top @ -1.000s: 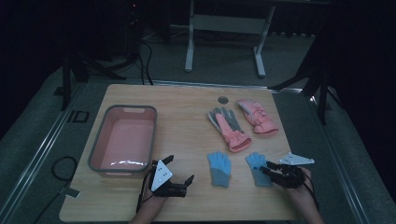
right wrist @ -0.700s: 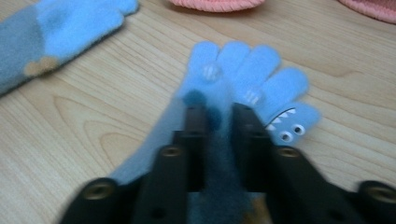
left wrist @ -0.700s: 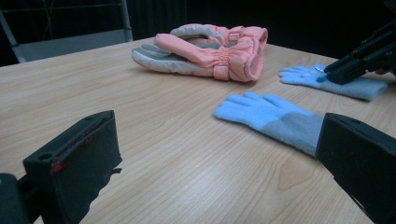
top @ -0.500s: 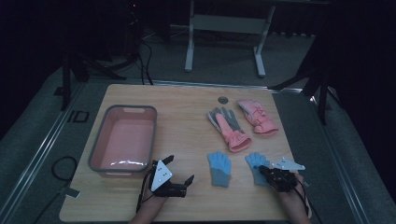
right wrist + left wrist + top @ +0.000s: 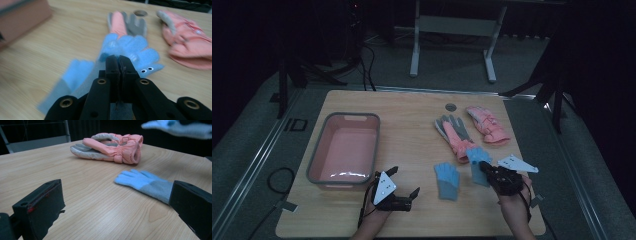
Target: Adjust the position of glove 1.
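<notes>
Right gripper (image 5: 486, 169): jaws pinched tight on blue knit glove (image 5: 477, 164), lifted off bench (image 5: 412, 125). Left gripper (image 5: 404, 186): jaws wide apart, empty, beside second blue glove (image 5: 447, 180).

The held blue glove (image 5: 180, 127) is blurred and cut off by the frame's top edge.

A dim lab or recording studio is suggested — a wooden table (image 5: 412, 115) is set on grey carpet (image 5: 257, 150), ringed by dark tripod legs (image 5: 292, 75), loose cables (image 5: 367, 60) and a white metal stand (image 5: 452, 25).
</notes>
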Available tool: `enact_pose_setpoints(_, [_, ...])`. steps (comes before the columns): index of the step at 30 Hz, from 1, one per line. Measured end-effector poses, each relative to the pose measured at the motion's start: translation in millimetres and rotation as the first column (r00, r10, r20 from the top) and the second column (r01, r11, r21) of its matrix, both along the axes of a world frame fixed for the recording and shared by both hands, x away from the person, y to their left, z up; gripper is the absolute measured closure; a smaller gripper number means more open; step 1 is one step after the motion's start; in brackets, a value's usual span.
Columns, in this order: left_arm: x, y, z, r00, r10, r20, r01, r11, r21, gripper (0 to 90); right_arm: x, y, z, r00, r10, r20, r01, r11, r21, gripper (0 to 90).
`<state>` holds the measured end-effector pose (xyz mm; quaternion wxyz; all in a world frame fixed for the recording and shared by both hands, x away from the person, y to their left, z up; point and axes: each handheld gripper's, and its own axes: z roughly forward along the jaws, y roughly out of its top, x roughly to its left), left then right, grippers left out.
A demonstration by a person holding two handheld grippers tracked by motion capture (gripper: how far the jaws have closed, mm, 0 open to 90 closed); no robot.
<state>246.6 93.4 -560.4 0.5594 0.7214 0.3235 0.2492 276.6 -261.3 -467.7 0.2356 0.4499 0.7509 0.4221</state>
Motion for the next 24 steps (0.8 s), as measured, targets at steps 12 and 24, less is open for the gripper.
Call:
enact_pose_setpoints(12, [-0.1, -0.1, 0.0, 1.0000, -0.008, -0.001, 0.008, 1.0000, -0.002, 0.0, -3.6, 66.7, -13.2, 0.9930, 0.103, -0.058, -0.102, 0.9946, 0.014, 87.1])
enact_pose_setpoints(24, [-0.1, -0.1, 0.0, 1.0000, -0.008, -0.003, 0.007, 1.0000, -0.001, 0.0, -1.1, 79.4, -45.8, 0.9853, 0.105, -0.134, -0.108, 0.9941, -0.011, 87.0])
